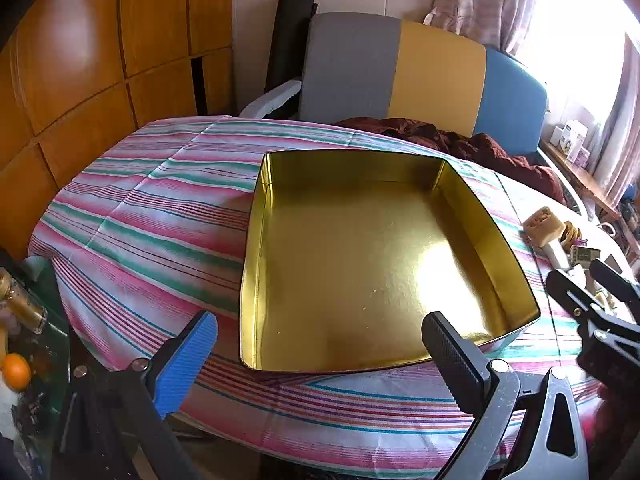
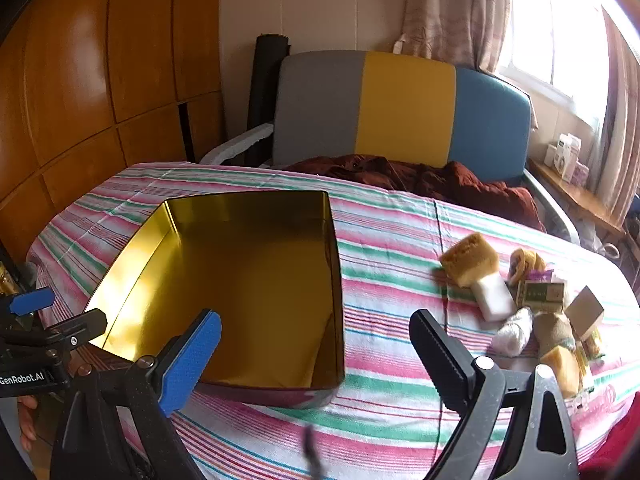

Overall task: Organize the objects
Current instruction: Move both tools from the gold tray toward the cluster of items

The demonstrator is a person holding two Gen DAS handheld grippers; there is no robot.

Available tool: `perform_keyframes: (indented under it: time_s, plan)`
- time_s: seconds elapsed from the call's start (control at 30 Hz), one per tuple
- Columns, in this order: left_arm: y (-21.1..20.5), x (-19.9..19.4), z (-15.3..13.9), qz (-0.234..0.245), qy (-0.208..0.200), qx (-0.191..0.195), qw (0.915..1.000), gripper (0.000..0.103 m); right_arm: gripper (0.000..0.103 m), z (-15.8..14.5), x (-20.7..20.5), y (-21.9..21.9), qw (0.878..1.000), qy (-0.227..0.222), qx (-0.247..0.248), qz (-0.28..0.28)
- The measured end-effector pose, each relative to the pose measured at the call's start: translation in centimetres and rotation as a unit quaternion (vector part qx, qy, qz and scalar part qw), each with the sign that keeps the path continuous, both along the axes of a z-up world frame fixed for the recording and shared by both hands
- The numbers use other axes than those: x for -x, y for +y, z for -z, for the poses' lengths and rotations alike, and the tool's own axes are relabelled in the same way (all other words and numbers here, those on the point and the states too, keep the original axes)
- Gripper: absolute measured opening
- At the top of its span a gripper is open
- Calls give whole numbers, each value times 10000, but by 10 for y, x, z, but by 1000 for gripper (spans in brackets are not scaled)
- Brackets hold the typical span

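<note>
Left hand-held gripper (image 1: pixel 320 344), right hand-held gripper (image 2: pixel 316 340): both wide open, empty. Gold tin (image 2: pixel 256 280) on striped worktop (image 2: pixel 392 248); sponge (image 2: pixel 470 258), possibly, beside.

Left gripper (image 1: pixel 320 344) hangs wide apart over near edge of empty gold tin (image 1: pixel 372 256) on striped cloth (image 1: pixel 152 232). Small items (image 1: pixel 556 236) clustered right of tin; right gripper (image 1: pixel 592 284) near them. Orange (image 1: pixel 16 372) at far left.

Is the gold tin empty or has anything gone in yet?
Empty: the gold tin shows only bare shiny floor in both views.
</note>
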State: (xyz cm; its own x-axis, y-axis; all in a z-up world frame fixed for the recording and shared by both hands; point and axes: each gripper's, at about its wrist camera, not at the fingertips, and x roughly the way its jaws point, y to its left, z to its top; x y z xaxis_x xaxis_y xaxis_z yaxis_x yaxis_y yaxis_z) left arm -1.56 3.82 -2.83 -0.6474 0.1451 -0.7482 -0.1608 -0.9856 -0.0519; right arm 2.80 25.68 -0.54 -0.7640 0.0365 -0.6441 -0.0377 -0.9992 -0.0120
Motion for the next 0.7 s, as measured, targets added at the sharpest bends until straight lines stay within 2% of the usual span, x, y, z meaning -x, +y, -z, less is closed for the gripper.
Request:
perform_keyframes:
  time_s: [0.1, 0.17, 0.37, 0.5, 0.6, 0.7]
  plan:
    - [6, 0, 3, 21, 21, 282, 9996, 103, 97, 1, -4, 10, 9999, -37, 57, 111]
    - [11, 0, 6, 172, -21, 326, 9993, 103, 97, 2, -7, 19, 9997, -89, 90, 230]
    - [25, 4, 3, 684, -245, -237, 9971, 103, 97, 3, -26, 65, 9971, -179, 228, 705]
    - [52, 4, -5, 1272, -186, -375, 9910, 103, 97, -6, -47, 119, 9907, -245, 372, 1289]
    - [87, 1, -12, 1991, -77, -383, 9792, 103, 97, -17, -66, 162, 9815, -181, 446, 1853]
    - [127, -11, -15, 2851, 59, -400, 9576, 103, 97, -33, -92, 205, 9688, -43, 406, 2444]
